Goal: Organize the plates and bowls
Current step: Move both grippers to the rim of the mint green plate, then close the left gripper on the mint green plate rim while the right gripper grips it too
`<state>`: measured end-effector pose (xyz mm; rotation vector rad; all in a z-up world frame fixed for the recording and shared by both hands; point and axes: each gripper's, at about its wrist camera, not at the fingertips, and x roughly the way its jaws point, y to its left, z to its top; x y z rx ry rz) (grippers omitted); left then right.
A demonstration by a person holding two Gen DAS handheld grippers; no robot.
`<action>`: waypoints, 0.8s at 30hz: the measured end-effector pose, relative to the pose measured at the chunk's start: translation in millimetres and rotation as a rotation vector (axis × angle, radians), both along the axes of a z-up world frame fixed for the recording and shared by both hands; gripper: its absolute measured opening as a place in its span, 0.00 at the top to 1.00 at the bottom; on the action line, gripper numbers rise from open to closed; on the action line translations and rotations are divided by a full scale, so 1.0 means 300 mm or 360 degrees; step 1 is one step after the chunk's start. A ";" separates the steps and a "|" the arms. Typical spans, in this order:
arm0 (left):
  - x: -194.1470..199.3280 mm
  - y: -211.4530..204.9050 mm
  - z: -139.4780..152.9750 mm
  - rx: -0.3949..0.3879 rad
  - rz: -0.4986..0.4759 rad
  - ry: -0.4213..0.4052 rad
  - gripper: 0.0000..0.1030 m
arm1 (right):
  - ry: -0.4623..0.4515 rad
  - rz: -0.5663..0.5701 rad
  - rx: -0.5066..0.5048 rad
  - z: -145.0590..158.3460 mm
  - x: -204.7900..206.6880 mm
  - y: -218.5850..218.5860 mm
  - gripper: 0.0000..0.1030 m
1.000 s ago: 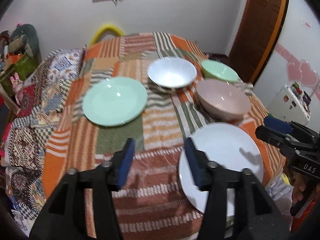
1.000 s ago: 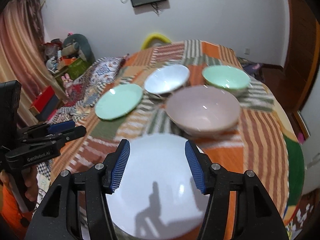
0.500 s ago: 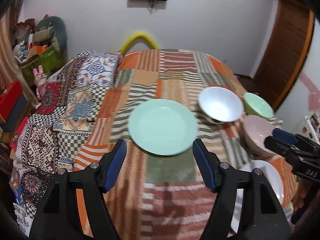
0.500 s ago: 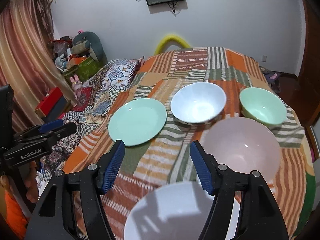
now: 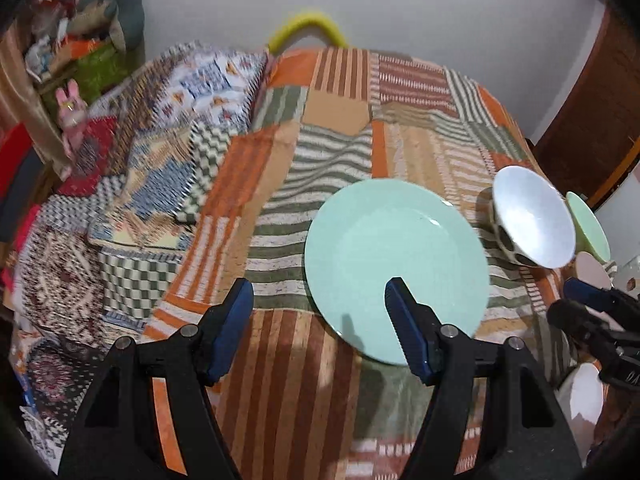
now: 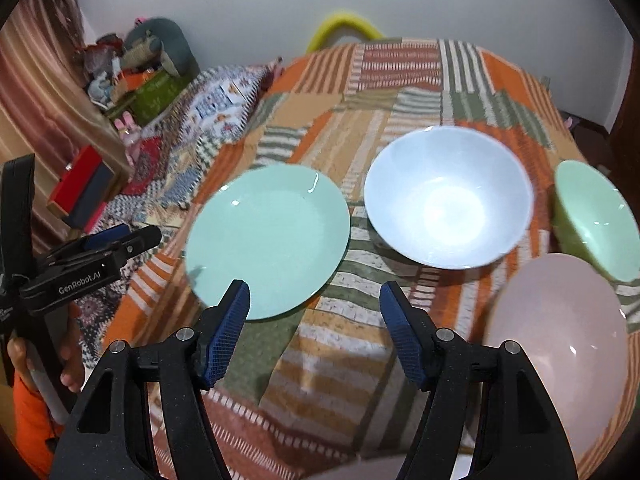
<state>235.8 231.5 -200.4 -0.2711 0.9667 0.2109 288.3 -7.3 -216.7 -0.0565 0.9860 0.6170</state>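
- Patchwork cloth (image 5: pixel 332 120) in orange, brown and green stripes covers the table, with a white wall behind it and a yellow curved tube (image 5: pixel 306 26) at the table's far edge.
- Off the table's left side, a blue-and-white patterned blanket (image 5: pixel 192 92) lies beside a heap of soft toys (image 6: pixel 152 46).
- On the cloth, the mint-green plate (image 5: pixel 396 264) lies flat; the white bowl (image 6: pixel 448 196) stands just to its right, apart from it.
- Right of the white bowl is the mint-green bowl (image 6: pixel 592 216), and nearer the camera the pink bowl (image 6: pixel 560 344); whether these two touch cannot be told.
- A white plate (image 5: pixel 582 396) shows only as a sliver at the left wrist view's right edge.
- The left gripper (image 5: pixel 318 322) has its jaws apart, nothing between them; they have just been opening. Its right finger stands in front of the mint-green plate's near rim.
- The right gripper (image 6: pixel 314 320) has likewise just been opening and is empty, its jaws framing bare cloth, with its left pad in front of the mint-green plate's near rim.
- A hand (image 6: pixel 44 360) in an orange sleeve grips the left gripper's handle.
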 end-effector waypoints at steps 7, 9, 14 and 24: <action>0.118 0.044 -0.115 -0.0104 -0.0051 0.0067 0.38 | 0.0100 0.0003 -0.0097 -0.077 0.075 0.070 0.44; 0.141 0.049 -0.132 -0.0099 -0.0068 0.0072 0.47 | 0.0123 0.0012 -0.0133 -0.098 0.097 0.086 0.52; 0.191 0.056 -0.179 -0.0088 -0.0110 0.0120 0.64 | 0.0225 0.0009 -0.0153 -0.147 0.145 0.111 0.63; 0.230 0.052 -0.206 -0.0094 -0.0172 0.0118 0.74 | 0.0265 -0.0002 -0.0210 -0.192 0.181 0.137 0.72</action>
